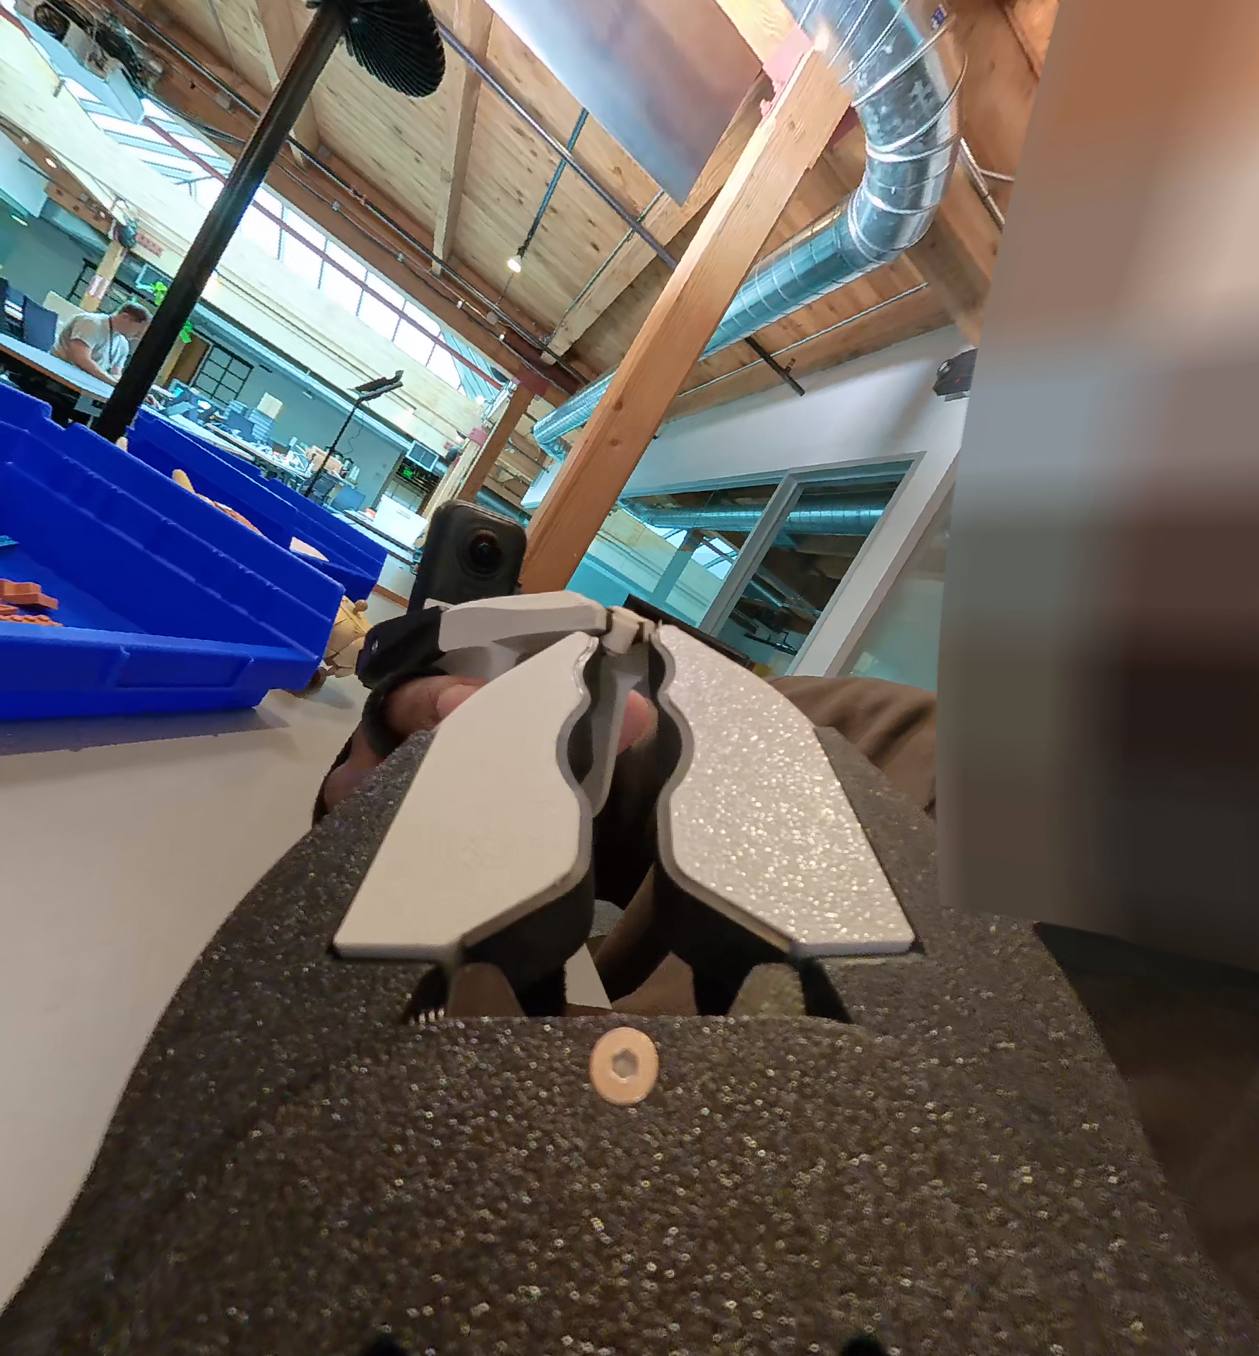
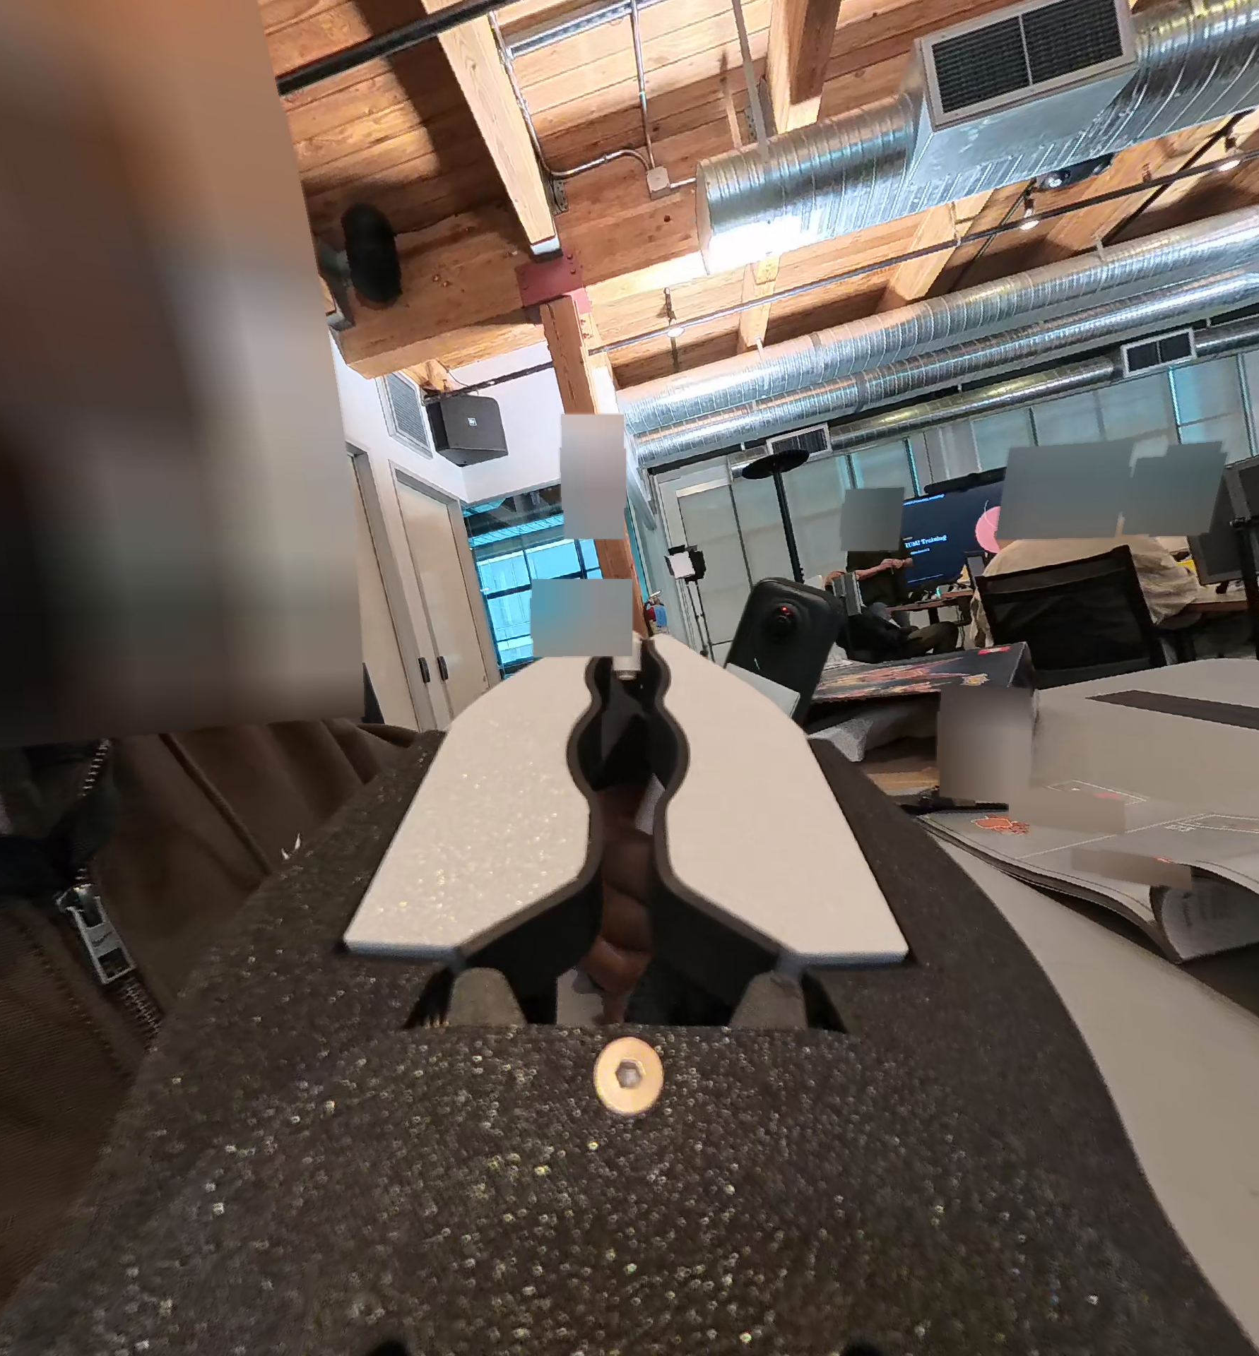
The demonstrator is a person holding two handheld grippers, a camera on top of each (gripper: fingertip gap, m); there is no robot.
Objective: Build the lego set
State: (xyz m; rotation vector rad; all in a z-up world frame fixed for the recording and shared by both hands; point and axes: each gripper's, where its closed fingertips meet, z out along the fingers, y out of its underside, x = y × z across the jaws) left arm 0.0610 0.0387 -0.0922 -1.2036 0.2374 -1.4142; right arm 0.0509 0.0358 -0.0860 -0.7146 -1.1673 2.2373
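My left gripper (image 1: 623, 637) points up and across the table, its jaws nearly together on a small white lego piece (image 1: 621, 640) at the tips. My right gripper (image 1: 531, 624) comes in from the left and meets it tip to tip at that piece, with a gloved hand (image 1: 421, 708) under it. In the right wrist view my right gripper (image 2: 630, 657) is likewise closed on a small pale piece (image 2: 626, 665) at its tips. The left gripper's black camera (image 2: 781, 624) shows just behind. I cannot tell whether it is one piece or two pressed together.
Blue bins (image 1: 135, 646) stand at the left on the white table (image 1: 98, 880), with orange-brown bricks (image 1: 14, 598) inside and a tan lego figure (image 1: 344, 638) beside them. An open instruction booklet (image 2: 1126, 866) and the set's box (image 2: 920, 671) lie to the right. A brown jacket (image 2: 98, 880) is close. Only a small space, under 4 cm, lies between the two pairs of fingers.
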